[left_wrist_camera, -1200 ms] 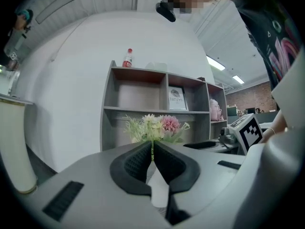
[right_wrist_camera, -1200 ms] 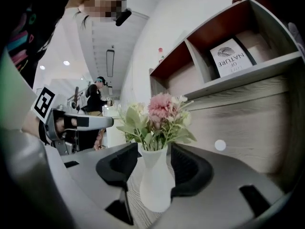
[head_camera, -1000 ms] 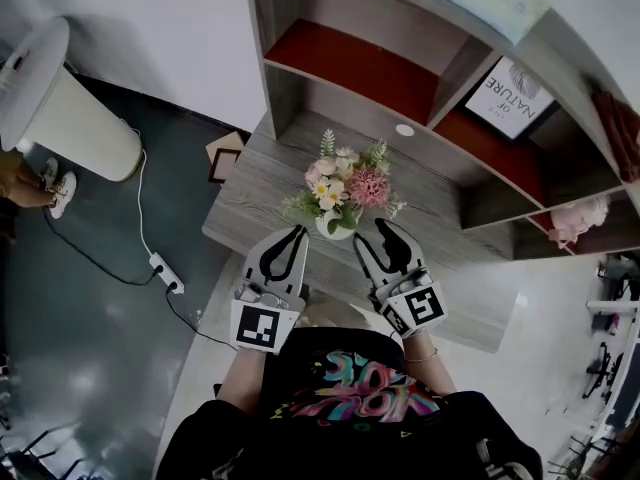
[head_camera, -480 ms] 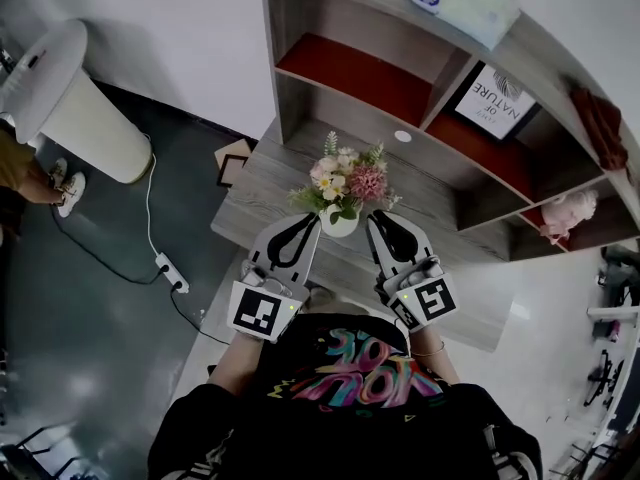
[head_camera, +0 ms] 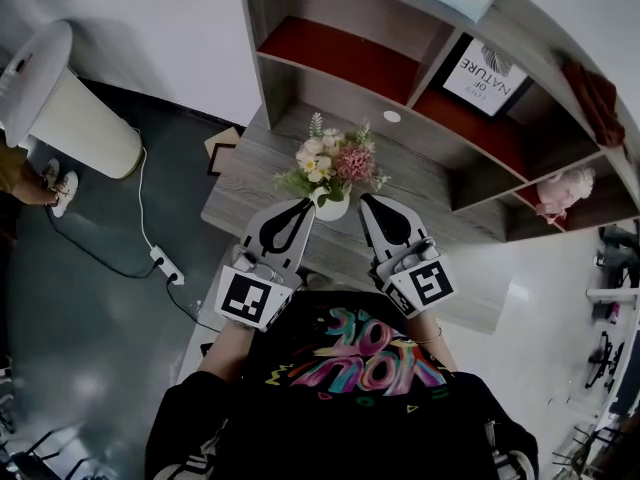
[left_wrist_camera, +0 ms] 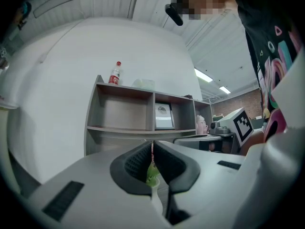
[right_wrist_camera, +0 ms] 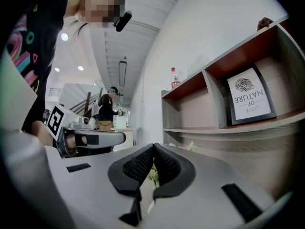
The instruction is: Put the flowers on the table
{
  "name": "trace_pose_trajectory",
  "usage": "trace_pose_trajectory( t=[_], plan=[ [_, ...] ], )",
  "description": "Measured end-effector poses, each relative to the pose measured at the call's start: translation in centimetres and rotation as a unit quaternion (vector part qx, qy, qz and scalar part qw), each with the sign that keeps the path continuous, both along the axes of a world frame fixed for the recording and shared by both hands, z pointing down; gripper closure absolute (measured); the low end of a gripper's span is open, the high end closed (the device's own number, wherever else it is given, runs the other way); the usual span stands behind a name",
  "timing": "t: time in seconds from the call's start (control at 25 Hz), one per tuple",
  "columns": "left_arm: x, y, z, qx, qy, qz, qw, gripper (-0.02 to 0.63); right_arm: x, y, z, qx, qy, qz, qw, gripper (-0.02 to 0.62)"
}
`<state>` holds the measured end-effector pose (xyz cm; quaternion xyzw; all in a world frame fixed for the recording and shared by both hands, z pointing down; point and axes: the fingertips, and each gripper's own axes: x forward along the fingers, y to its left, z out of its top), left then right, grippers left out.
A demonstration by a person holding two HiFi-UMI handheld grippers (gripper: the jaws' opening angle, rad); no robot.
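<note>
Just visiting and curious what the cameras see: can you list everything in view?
Flowers: one bunch, pink, white and yellow, in the vase.
Vase: one, white, on the table between the grippers.
Table: one, grey wood, below the shelf unit.
Shelf unit: one, grey with red panels, behind the table.
Framed print: one, white, in a shelf compartment.
Bottle: one, red label, atop the shelf unit.
Power strip: one, white, on the floor.
Left gripper: one, grey, jaws together, left of the vase.
Right gripper: one, grey, jaws together, right of the vase.
</note>
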<state>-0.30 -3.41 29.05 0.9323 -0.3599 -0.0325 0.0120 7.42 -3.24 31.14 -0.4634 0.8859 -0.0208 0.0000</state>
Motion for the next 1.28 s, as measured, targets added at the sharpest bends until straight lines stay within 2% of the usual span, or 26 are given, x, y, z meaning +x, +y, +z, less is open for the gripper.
trace_pose_trajectory(
  t=[0.12,0.2,0.64,0.8,1.0,1.28],
  plan=[
    [0.0,0.1,1.3,-0.015,-0.032,0.012,0.9993,0.574,0.3,-0.2,0.4,-0.009,-0.008,0.002,1.0,0.578],
    [0.0,0.0,1.9,-0.024,-0.039,0.015,0.9988,0.574,0.6,-0.4,0.6,-0.012,-0.01,0.007,1.0,0.578],
    [-0.5,-1.2,1.0,-0.014,-0.001,0.001,0.9999,0.574,0.8,-1.3,0.9,-0.015,-0.013,0.015,1.0,0.578],
    [-0.9,-1.3,1.9,-0.023,-0.024,0.005,0.9995,0.574,0.8,-1.6,0.6,-0.011,-0.011,0.016,1.0,0.578],
    [-1.0,-1.6,0.9,-0.011,-0.005,0.005,0.9999,0.574,0.7,-1.7,0.3,-0.008,-0.011,0.015,1.0,0.578],
    [-1.0,-1.2,1.2,-0.011,-0.013,0.015,0.9997,0.574,0.7,-1.2,0.3,-0.004,-0.011,0.019,1.0,0.578]
  ],
)
